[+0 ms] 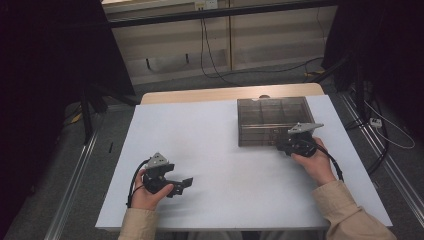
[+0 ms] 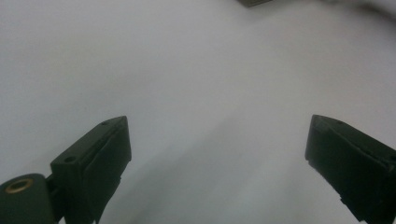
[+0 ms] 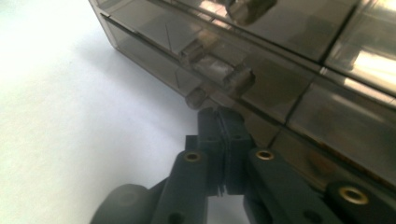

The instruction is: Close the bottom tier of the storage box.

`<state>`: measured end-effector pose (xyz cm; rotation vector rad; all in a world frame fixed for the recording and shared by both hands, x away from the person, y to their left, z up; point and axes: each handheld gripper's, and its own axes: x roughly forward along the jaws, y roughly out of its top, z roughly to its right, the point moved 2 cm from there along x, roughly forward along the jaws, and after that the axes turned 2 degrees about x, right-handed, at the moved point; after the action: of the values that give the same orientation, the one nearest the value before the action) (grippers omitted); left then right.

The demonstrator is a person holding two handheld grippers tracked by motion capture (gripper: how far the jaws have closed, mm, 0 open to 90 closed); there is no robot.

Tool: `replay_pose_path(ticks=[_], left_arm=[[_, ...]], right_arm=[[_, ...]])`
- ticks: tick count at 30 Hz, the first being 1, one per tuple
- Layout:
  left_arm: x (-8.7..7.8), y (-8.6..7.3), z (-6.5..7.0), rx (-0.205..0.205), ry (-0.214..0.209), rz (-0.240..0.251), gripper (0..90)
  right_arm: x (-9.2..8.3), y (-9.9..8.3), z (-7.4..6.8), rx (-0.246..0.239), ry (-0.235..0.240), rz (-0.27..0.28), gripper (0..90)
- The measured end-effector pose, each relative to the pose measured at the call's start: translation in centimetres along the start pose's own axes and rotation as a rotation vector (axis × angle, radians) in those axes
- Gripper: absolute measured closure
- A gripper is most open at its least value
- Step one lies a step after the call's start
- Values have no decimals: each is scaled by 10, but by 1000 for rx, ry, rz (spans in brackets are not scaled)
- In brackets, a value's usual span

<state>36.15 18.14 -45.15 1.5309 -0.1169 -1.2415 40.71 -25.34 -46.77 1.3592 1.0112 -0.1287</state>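
Observation:
A smoky see-through compartment box (image 1: 265, 112) lies with its lid closed at the back right of the white table (image 1: 200, 150). My right gripper (image 1: 281, 145) is at the box's front edge, held in a hand. In the right gripper view its jaws (image 3: 219, 119) are pressed together with nothing between them, their tips just below the box's front latch (image 3: 224, 74) and close to the box wall (image 3: 327, 116). My left gripper (image 1: 182, 184) rests low over the table's front left. Its jaws (image 2: 217, 149) stand wide apart over bare white surface.
A strip of wooden tabletop (image 1: 225, 94) shows behind the white sheet. Cables run over the floor at the back (image 1: 215, 70) and right (image 1: 385, 130). Dark stands and curtains flank the table, and a metal rail (image 1: 75, 175) runs along the floor at the left.

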Motion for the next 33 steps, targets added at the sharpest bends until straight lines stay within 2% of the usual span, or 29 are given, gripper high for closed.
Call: replay_pose_path(ticks=[4,14,18,25,33], left_arm=[[0,0,0,3,0,-2,71],[0,0,0,2,-1,0,71],[0,1,0,-2,-3,5,71],[0,1,1,-5,-4,8,71],[-1,1,1,0,-4,7,71]], right_arm=[[-9,0,-3,0,29,5,799],[-29,-11,-23,5,115,10,495],[-34,-17,-29,-3,128,15,414],[-42,-28,-39,-22,152,15,355],[-51,-33,-45,-20,169,26,294]])
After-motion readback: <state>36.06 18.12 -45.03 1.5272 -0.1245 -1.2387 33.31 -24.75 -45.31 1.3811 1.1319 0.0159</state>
